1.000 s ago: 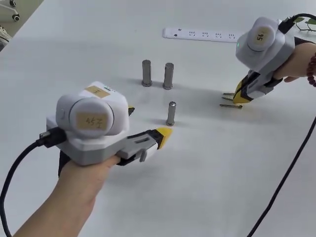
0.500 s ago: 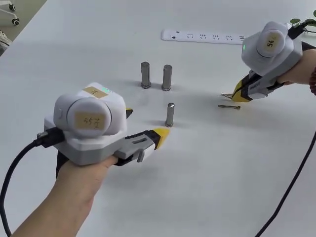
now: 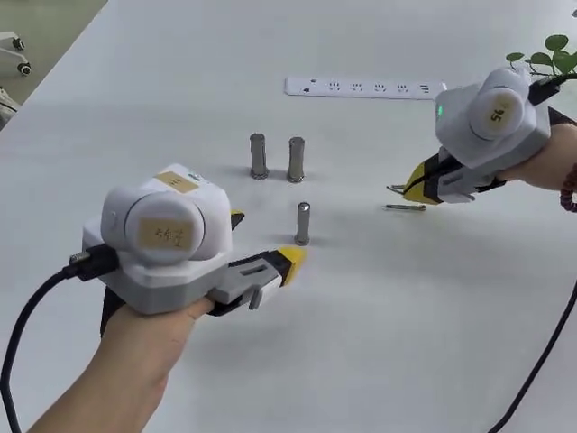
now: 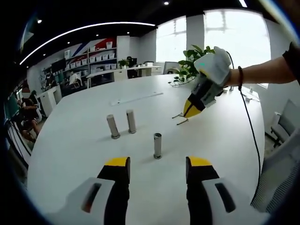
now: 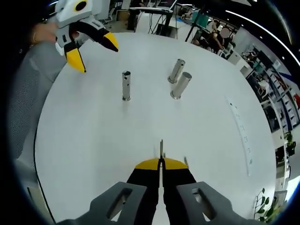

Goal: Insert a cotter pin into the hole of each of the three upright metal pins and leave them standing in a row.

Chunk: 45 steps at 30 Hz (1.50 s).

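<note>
When checked against a second ago, finds the right gripper lifted clear of the table at 3 o'clock of the near post, no longer nosed down among the loose cotter pins. Shows its jaws pressed together in the right gripper view, pinching a held cotter pin that pokes straight out past the yellow tips. Leaves one spare cotter pin lying flat on the table just beside those tips, toward 6 o'clock; perhaps a second close by, too thin and blurred to settle.

Has the left gripper at 8 o'clock of the near post, jaws spread wide with nothing between, aimed at that post in the left gripper view yet apart from it. Finds all three posts upright and bare of pins: near post alone in front, left back post and right back post side by side around 11 o'clock of it, so a triangle and not a row. Notes a power strip far off at 12 o'clock.

Reads as pick-up done, first insertion not yet begun, none of three filled. Next move, by judgement: carry the held cotter pin across toward 9 o'clock, steady the near post with the spread jaws, thread the cross hole. Calls for care: slim post apt to tip under a sideways push, thin pin apt to swivel between the tips.
</note>
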{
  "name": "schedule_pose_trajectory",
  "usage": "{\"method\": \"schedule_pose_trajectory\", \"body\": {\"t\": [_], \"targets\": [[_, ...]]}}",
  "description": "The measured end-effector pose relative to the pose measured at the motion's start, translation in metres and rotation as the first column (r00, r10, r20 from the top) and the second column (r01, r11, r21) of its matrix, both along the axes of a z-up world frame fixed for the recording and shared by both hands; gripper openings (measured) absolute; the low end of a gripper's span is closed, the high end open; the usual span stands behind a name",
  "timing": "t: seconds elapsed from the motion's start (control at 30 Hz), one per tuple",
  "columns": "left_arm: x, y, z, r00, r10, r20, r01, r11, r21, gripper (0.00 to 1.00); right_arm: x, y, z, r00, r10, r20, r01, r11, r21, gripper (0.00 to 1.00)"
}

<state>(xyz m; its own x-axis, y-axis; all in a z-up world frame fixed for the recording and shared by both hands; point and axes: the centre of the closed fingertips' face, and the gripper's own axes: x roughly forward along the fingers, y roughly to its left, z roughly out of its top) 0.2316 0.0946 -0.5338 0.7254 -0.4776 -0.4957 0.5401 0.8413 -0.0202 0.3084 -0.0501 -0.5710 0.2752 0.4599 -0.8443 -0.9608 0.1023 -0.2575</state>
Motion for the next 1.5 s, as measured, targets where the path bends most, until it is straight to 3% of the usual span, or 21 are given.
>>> {"method": "schedule_pose_trajectory", "body": {"t": [0.1, 0.3, 0.67, 1.13, 1.5], "targets": [[-0.003, 0.001, 0.000, 1.000, 0.006, -0.018, -0.006, 1.000, -0.013, 0.40, -0.009, 0.006, 0.003, 1.000, 0.010, 0.010, -0.010, 1.000, 0.022, 0.00], [-0.011, 0.000, -0.001, 0.999, 0.001, -0.043, -0.002, 1.000, -0.030, 0.38, -0.031, 0.018, 0.009, 0.999, 0.031, 0.041, -0.033, 0.998, 0.060, 0.00], [-0.022, -0.014, 0.000, 0.993, -0.041, -0.111, 0.027, 0.992, -0.123, 0.32, -0.064, 0.040, 0.016, 0.994, 0.080, 0.075, -0.089, 0.989, 0.118, 0.00], [-0.030, -0.039, 0.007, 0.978, -0.098, -0.187, 0.046, 0.964, -0.262, 0.22, -0.093, 0.062, 0.028, 0.982, 0.154, 0.108, -0.170, 0.972, 0.160, 0.00], [-0.035, -0.052, 0.016, 0.970, -0.124, -0.207, 0.049, 0.942, -0.333, 0.14, -0.108, 0.079, 0.034, 0.966, 0.221, 0.131, -0.241, 0.957, 0.160, 0.00]]}}
